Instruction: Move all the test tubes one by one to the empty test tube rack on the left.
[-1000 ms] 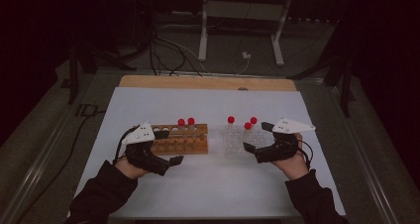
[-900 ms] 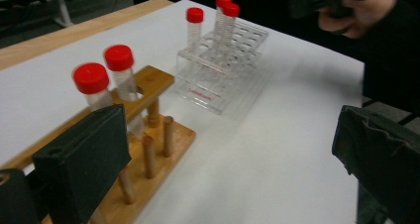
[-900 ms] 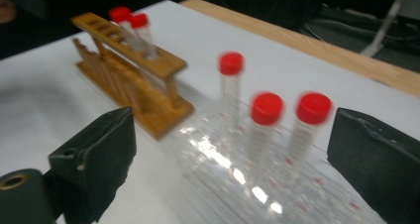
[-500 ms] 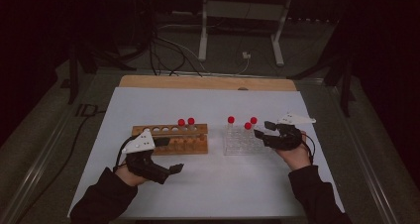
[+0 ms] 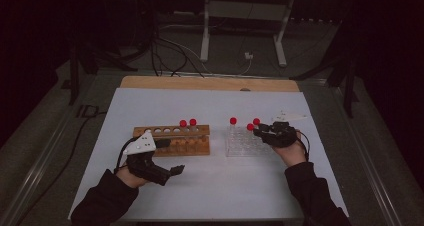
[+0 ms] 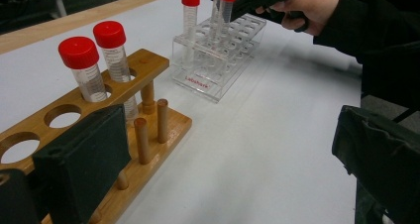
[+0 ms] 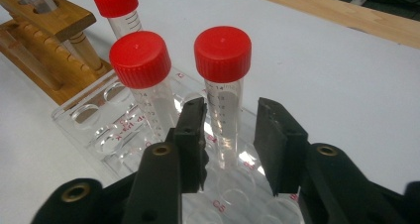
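The right tongs [image 7: 228,135] have just been closing around a red-capped tube [image 7: 224,92] that stands upright in the clear plastic rack [image 7: 94,122]. The tube sits between the two black jaws, below its cap, but a sliver of gap shows on each side, so the pads do not look to be pressing on it yet. Coming in low and level like this puts the grip on the straight wall of the tube and leaves the cap free, which should let it lift straight out of its hole. A second tube [image 7: 143,80] stands just beside it, so the narrow approach also keeps the jaws off that neighbour.

The left tongs [image 5: 172,170] hang wide open, holding nothing, near the front of the wooden rack [image 5: 172,141] on the white worktop [image 5: 225,196]. That rack already carries two capped tubes [image 6: 96,60] at one end, with its other holes empty, probably the place this tube is meant for
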A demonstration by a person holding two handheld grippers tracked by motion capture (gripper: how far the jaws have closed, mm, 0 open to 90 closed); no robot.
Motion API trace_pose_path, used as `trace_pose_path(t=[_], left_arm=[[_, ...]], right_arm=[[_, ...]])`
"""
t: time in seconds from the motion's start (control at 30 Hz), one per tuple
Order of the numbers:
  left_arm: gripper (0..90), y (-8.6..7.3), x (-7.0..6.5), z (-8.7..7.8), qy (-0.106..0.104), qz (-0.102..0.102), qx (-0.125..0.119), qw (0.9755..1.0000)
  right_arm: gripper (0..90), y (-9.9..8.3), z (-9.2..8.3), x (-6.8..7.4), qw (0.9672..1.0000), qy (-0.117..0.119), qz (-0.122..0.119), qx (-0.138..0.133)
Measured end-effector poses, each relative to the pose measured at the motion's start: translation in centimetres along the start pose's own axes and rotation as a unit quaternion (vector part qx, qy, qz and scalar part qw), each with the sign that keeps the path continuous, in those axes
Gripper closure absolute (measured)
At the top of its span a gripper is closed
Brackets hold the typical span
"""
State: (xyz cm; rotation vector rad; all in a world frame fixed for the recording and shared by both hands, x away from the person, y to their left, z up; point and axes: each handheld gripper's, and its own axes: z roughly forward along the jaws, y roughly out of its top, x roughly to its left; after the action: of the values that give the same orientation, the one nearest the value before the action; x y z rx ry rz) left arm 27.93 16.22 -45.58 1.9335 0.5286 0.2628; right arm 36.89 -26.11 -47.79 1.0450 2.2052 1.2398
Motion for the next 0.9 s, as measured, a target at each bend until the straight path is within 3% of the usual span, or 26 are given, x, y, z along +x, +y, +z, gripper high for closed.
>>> trace_pose_path(t=[0.2,0.43,0.9], left_arm=[[2.1,-0.1,0.0,0.1,0.000,0.001,0.004,1.0000],[2.1,-0.1,0.2,0.1,-0.002,-0.003,0.006,1.0000],[2.1,-0.1,0.1,0.1,-0.002,-0.003,0.006,1.0000]], right_arm=[[74.2,0.2,0.5,0.3,1.0000,-0.002,-0.007,0.006],[75.3,0.4,0.1,0.4,0.9998,-0.012,-0.014,0.006],[75.3,2.2,-3.1,0.5,0.9990,-0.013,-0.015,-0.039]])
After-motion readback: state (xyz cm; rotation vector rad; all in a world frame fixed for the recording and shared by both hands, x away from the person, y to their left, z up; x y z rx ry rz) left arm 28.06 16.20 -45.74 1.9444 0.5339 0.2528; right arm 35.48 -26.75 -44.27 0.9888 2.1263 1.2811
